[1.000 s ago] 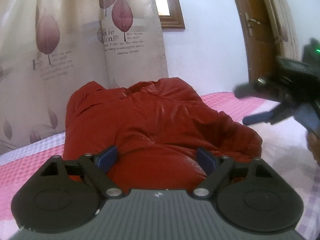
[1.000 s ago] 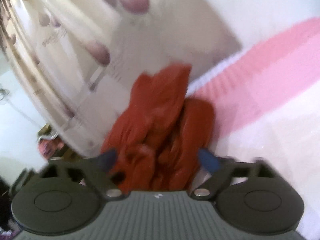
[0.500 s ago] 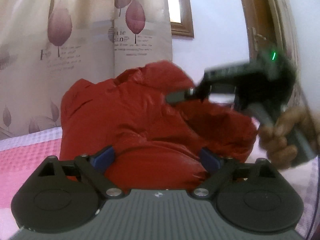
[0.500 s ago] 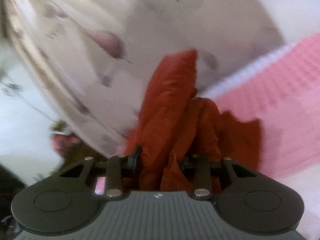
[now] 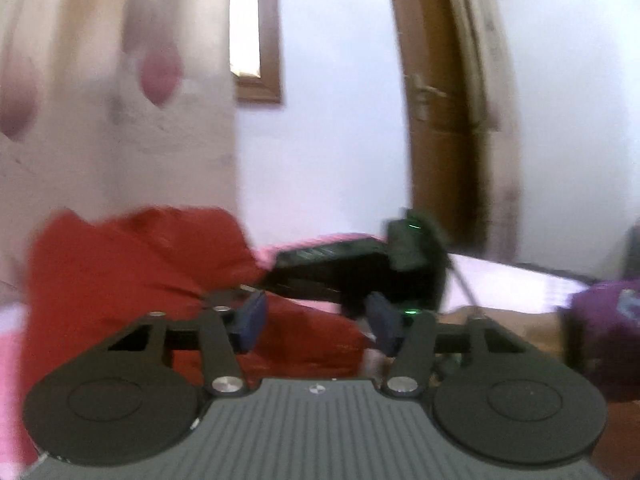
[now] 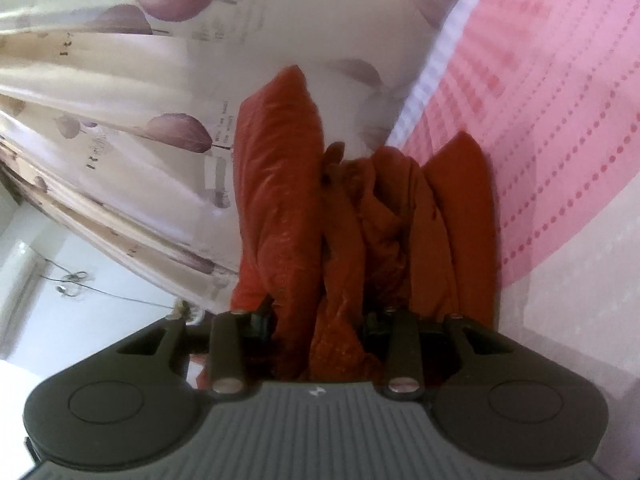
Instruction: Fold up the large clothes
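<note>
Pinching a thick bunch of the shiny red padded jacket [image 6: 344,240], my right gripper [image 6: 316,322] has its jaws pressed in on the folds, which rise from them toward twelve o'clock. My left gripper [image 5: 316,322] has its blue-padded jaws spread with nothing between them, hovering just over the same jacket's bulk at nine to twelve o'clock in that blurred view; the right tool's dark body shows at one o'clock.

To do this step well, I judge the right should hold all the gathered layers firmly and carry them across in one smooth sweep, while the left comes down on a free edge to steady the bulk; slippery, puffy fabric may slide out or spring open.

Beneath lies a pink dotted bedspread [image 6: 560,128], at two o'clock in the right view. Beyond hang cream curtains printed with mauve leaves [image 6: 120,92], with a brown wooden door [image 5: 440,120] and pale wall [image 5: 332,140] at twelve to one o'clock.
</note>
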`<state>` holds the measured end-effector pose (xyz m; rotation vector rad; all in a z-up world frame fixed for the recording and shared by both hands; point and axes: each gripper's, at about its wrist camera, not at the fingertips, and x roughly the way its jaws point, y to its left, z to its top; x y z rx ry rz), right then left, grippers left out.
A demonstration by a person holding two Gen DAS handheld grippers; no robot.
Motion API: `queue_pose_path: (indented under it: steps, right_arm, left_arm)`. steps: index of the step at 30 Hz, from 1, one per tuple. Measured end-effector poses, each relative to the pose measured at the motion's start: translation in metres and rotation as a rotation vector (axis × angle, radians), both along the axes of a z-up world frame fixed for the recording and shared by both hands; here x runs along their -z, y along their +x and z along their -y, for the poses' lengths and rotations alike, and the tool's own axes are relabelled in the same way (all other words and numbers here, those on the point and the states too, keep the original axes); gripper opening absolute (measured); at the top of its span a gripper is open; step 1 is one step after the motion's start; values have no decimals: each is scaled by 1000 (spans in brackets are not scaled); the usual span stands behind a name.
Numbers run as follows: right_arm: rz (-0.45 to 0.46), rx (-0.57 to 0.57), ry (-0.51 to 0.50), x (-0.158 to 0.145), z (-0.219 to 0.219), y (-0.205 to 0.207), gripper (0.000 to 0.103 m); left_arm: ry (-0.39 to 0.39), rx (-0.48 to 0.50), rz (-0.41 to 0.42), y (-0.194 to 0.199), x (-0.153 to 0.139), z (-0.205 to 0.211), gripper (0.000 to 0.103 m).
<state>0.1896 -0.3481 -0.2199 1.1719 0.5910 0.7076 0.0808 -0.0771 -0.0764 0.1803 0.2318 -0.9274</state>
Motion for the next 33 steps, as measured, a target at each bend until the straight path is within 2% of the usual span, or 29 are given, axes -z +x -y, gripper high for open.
queue_pose_path:
  steps: [3, 5, 7, 9, 10, 11, 12, 14, 15, 17, 19, 20, 21, 23, 25, 27, 28, 30, 33]
  right_arm:
    - [-11, -41, 2, -3, 3, 4, 40]
    - [-13, -68, -29, -8, 4, 8, 42]
    - [-14, -101, -68, -14, 5, 13, 44]
    - [-12, -139, -111, -18, 7, 19, 51]
    - [-7, -158, -128, -20, 9, 22, 53]
    - [-4, -172, -153, -23, 11, 24, 56]
    - [-3, -187, -196, -32, 14, 27, 59]
    - [42, -174, -314, -57, 22, 28, 65]
    - [88, -152, -398, -72, 27, 26, 70]
    - [177, -88, -573, -106, 35, 21, 72]
    - [319, -19, -670, -141, 33, 9, 69]
    - [380, -6, -699, -154, 28, 5, 57]
    - [412, -4, -742, -163, 20, 5, 40]
    - [449, -22, -903, -170, -10, 10, 25]
    - [465, -70, -995, -163, -34, 20, 23]
    - [430, -114, -1086, -148, -50, 34, 22]
    - [412, -137, -1110, -141, -52, 40, 22]
    - [359, -171, -1091, -127, -49, 52, 19]
    - [345, -194, -1156, -112, -50, 60, 19]
  left_arm:
    - [35, 58, 34, 0, 13, 18, 54]
    - [34, 84, 19, 4, 19, 24, 54]
    - [66, 83, -44, 16, 27, 34, 55]
    - [26, 91, -165, 35, 31, 32, 57]
    - [12, 74, -212, 43, 33, 32, 53]
    - [47, 36, -224, 49, 33, 36, 37]
    - [84, 26, -204, 50, 35, 39, 33]
    - [84, 51, -197, 49, 37, 34, 34]
    - [85, 51, -200, 50, 37, 33, 34]
    - [77, 50, -201, 51, 37, 32, 35]
    - [71, 47, -203, 51, 38, 34, 35]
    - [71, 46, -198, 50, 37, 35, 36]
    - [72, 46, -191, 49, 38, 35, 36]
    - [79, 45, -179, 47, 40, 34, 36]
    - [81, 40, -176, 45, 42, 34, 36]
    - [84, 36, -177, 39, 43, 34, 36]
    - [90, 36, -175, 39, 44, 35, 36]
    - [100, 38, -178, 40, 44, 38, 36]
    - [120, 40, -189, 42, 46, 41, 36]
